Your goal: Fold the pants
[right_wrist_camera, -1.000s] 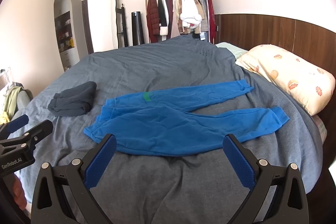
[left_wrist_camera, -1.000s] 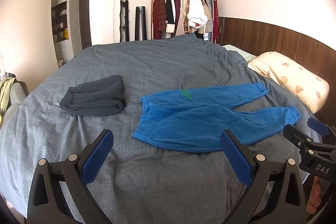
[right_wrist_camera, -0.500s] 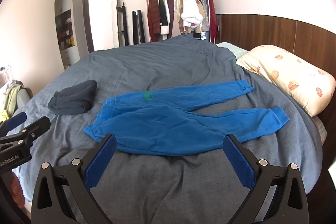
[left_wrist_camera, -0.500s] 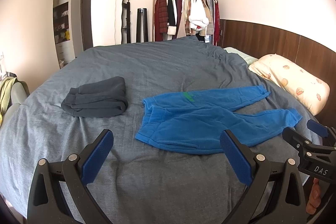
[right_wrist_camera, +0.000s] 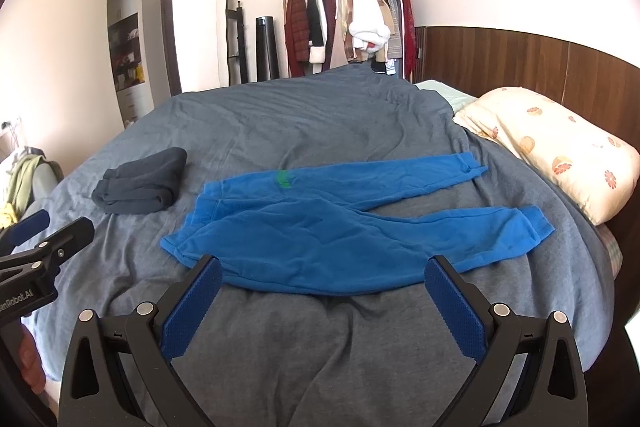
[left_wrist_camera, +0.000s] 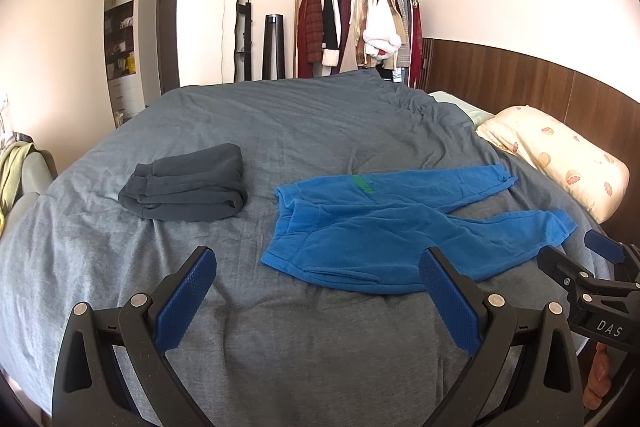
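Blue pants (left_wrist_camera: 384, 223) (right_wrist_camera: 340, 223) lie spread flat on the grey bed cover, waistband to the left, both legs pointing right toward the pillow. A small green mark sits near the waist. My left gripper (left_wrist_camera: 316, 287) hovers open over the bed's near edge, short of the waistband. My right gripper (right_wrist_camera: 324, 295) is open too, its tips just in front of the near hem of the pants. Each gripper shows at the edge of the other's view, the right gripper (left_wrist_camera: 588, 267) and the left gripper (right_wrist_camera: 44, 231). Nothing is held.
A folded dark grey garment (left_wrist_camera: 188, 183) (right_wrist_camera: 140, 183) lies left of the pants. A flowered pillow (left_wrist_camera: 560, 159) (right_wrist_camera: 560, 155) rests at the right by the wooden headboard. Grey bed cover (left_wrist_camera: 280, 115) stretches far back. A clothes rack (left_wrist_camera: 356, 27) stands at the far wall.
Both grippers have drawn back and risen slightly, so the pants sit a little farther off in both views. Both stay open; the pants have not moved.
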The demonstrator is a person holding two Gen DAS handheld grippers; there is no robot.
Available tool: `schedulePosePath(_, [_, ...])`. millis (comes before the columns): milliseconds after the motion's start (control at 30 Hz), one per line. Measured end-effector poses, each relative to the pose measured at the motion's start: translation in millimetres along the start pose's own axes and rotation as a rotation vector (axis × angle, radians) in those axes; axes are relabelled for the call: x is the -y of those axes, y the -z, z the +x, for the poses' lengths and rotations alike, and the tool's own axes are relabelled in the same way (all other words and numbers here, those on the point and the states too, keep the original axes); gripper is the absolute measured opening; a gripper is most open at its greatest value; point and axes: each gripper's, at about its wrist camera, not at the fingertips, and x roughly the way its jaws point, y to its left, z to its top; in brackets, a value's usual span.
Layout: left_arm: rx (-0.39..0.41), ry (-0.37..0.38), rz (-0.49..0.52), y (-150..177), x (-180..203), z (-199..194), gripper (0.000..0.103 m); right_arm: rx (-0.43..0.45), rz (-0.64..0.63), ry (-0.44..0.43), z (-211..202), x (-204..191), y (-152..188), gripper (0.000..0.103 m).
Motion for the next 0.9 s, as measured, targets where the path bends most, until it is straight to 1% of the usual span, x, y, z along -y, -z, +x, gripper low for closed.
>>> schedulePosePath(433, [-0.013, -0.006, -0.007, 5, -4, 6, 0.103, -0.018, -0.022, -0.001, 8, -5, -1, 0.102])
schedulePosePath(567, [-0.036, -0.016, -0.026, 8, -10, 16, 0.103, -0.027, -0.025, 0.002, 15, -8, 1, 0.102])
schedulePosePath(700, [-0.063, -0.038, -0.047, 11, -19, 28, 0.103, -0.054, -0.015, 0.007, 26, -9, 5, 0.102])
schedulePosePath(900, [-0.088, -0.073, -0.037, 16, -26, 49, 0.102, -0.097, 0.022, 0.031, 48, -8, 11, 0.102])
